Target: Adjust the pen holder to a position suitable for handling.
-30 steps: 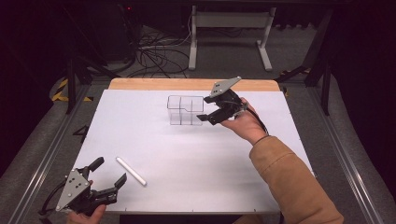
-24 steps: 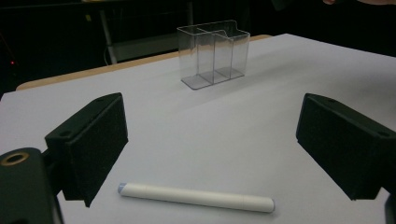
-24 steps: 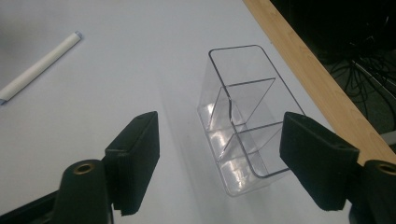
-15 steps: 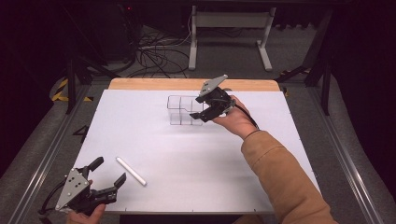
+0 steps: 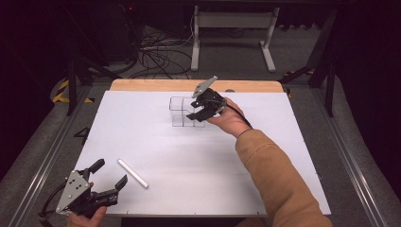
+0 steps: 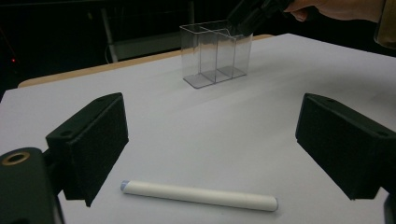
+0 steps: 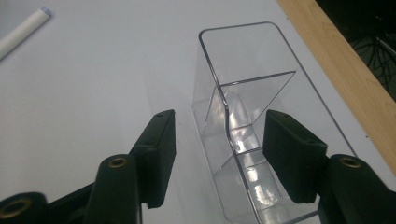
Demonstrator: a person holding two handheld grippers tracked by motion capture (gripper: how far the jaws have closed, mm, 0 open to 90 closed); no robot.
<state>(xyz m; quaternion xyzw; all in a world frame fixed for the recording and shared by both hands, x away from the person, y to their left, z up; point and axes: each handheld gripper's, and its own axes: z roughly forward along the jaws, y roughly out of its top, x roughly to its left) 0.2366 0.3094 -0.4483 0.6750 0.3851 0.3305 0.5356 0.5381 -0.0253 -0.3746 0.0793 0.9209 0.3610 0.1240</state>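
- High view: a white table (image 5: 189,156) is carrying a clear divided container (image 5: 182,111) toward its far edge and a white cylindrical stick (image 5: 132,173) near its front left corner.
- High view: the right gripper (image 5: 195,109), held in a hand (image 5: 231,120) with a tan sleeve (image 5: 279,179), is hovering at the container's right end, jaws standing apart; the grey plate on top is tilting upward.
- High view: the left gripper (image 5: 111,176) is sitting at the front left corner, jaws spread wide and pointing toward the stick, which is lying just beside the nearer jaw tip but apart from it.
- Left gripper view: the gripper's own two black jaws are standing far apart with the white cylindrical stick (image 6: 198,195) lying flat on the table (image 6: 261,121) between and just ahead of them, touching neither.
- Left gripper view: the clear divided container (image 6: 215,55) is standing upright farther off, the right gripper (image 6: 243,18) poised at its upper right rim.
- Right gripper view: the jaws are open and straddling one long wall of the clear divided container (image 7: 252,121), one jaw outside over the table (image 7: 84,84), the other inside a compartment; whether either pad is touching the wall cannot be told.
- Right gripper view: the white cylindrical stick (image 7: 23,30) is showing at the top left, well apart.
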